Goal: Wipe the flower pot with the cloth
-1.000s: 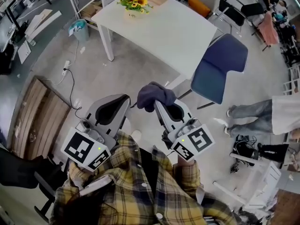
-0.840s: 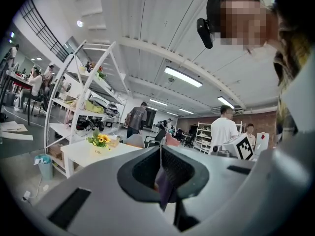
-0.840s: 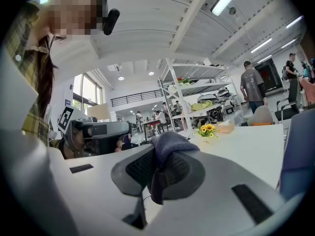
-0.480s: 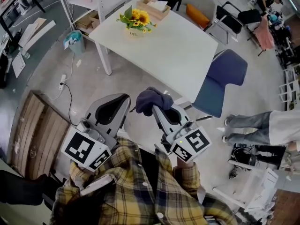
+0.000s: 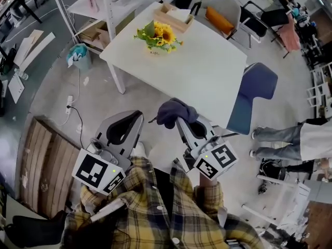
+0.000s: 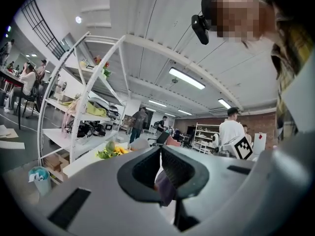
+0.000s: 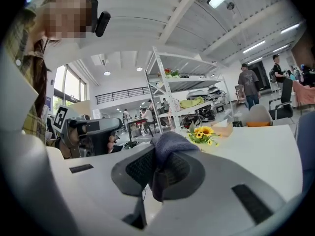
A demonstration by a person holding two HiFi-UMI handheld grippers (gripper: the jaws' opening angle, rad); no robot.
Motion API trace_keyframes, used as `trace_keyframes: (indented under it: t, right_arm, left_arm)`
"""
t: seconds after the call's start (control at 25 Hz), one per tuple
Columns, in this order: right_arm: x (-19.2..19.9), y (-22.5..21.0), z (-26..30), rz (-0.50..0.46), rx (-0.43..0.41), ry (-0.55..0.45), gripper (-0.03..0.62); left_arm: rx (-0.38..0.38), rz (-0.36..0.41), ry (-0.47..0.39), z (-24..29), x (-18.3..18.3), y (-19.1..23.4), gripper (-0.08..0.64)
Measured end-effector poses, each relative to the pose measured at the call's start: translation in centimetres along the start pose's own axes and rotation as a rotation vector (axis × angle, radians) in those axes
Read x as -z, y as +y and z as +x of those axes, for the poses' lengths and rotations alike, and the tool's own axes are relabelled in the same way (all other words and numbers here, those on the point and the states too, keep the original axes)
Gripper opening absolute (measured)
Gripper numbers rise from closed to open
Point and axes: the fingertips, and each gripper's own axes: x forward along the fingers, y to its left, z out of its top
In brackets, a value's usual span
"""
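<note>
A person in a plaid shirt faces a white desk (image 5: 207, 71), a gripper in each hand. The right gripper (image 5: 179, 122) has its jaws clamped on a bunched dark cloth (image 5: 175, 111). The left gripper (image 5: 134, 117) has its jaws pressed together on nothing. The flower pot (image 5: 154, 49) stands near the desk's far left corner, well apart from both grippers.

The cloth likely needs to meet the pot's wall below the leaves, gripped firmly, with the left gripper free to steady the pot.

The pot holds sunflowers (image 5: 162, 33). An open cardboard box (image 5: 165, 19) at the desk's far edge holds something pale. A teal bin (image 5: 78, 56) on the floor holds pale scraps.
</note>
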Motion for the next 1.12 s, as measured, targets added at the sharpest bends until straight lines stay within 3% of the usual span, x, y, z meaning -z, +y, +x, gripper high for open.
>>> trace_keyframes:
  t: [0.28,0.56,1.12]
  right_arm:
    - [0.0,-2.5,3.5,0.03,0.038,0.045,0.017]
    - [-1.6,-6.9,8.7,0.028,0.049,0.036,0.017]
    - [-8.8,-19.6,17.1,0.048,0.135,-0.034,0.017]
  left_arm:
    - [-0.016,-0.034,0.034,1.0,0.8,4.1,0.017]
    - [-0.01,-0.048,0.051,5.9,0.9,9.1,0.017]
    - [0.058,0.033,0.056,20.8,-5.1,17.8,0.017]
